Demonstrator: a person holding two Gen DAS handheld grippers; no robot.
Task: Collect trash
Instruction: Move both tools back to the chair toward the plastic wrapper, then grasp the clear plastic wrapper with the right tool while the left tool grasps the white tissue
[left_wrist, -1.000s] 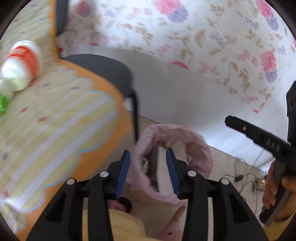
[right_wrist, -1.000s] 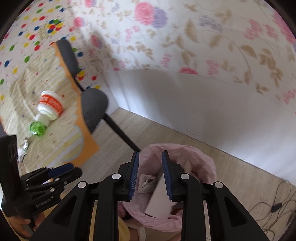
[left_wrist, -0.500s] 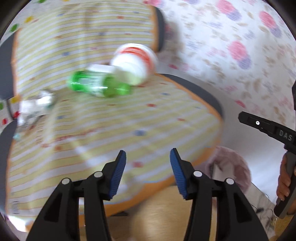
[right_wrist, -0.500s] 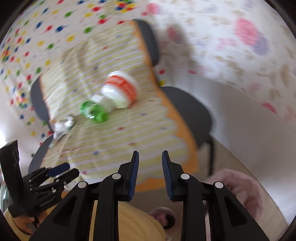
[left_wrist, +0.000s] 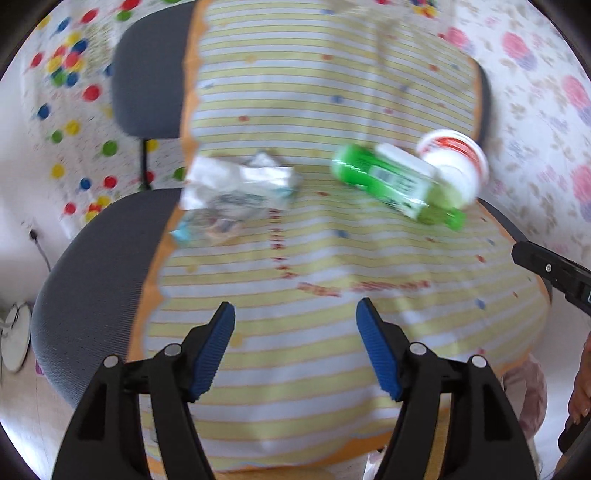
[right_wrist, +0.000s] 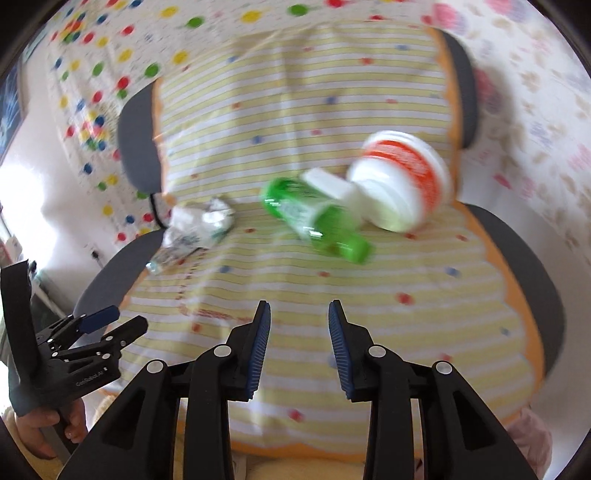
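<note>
A green plastic bottle (left_wrist: 397, 182) (right_wrist: 316, 218) lies on its side on the striped yellow cloth (left_wrist: 314, 266) (right_wrist: 369, 288). A white cup with red print (left_wrist: 454, 162) (right_wrist: 402, 184) lies tipped beside it. Crumpled clear wrappers (left_wrist: 232, 192) (right_wrist: 195, 229) lie at the cloth's left edge. My left gripper (left_wrist: 295, 328) is open and empty above the near cloth. My right gripper (right_wrist: 299, 325) is open and empty, short of the bottle. A bit of the pink trash bag (left_wrist: 524, 391) (right_wrist: 528, 432) shows at the lower right.
The cloth covers grey chairs (left_wrist: 147, 77) (right_wrist: 517, 266). A spotted wall covering (left_wrist: 66, 92) is at the left and a floral one (left_wrist: 546, 92) at the right. The other gripper shows at the edge of each view.
Both grippers swung up and away from the pink trash bag and now face the cloth with the trash. The left jaws opened wider; the right jaws opened too.
</note>
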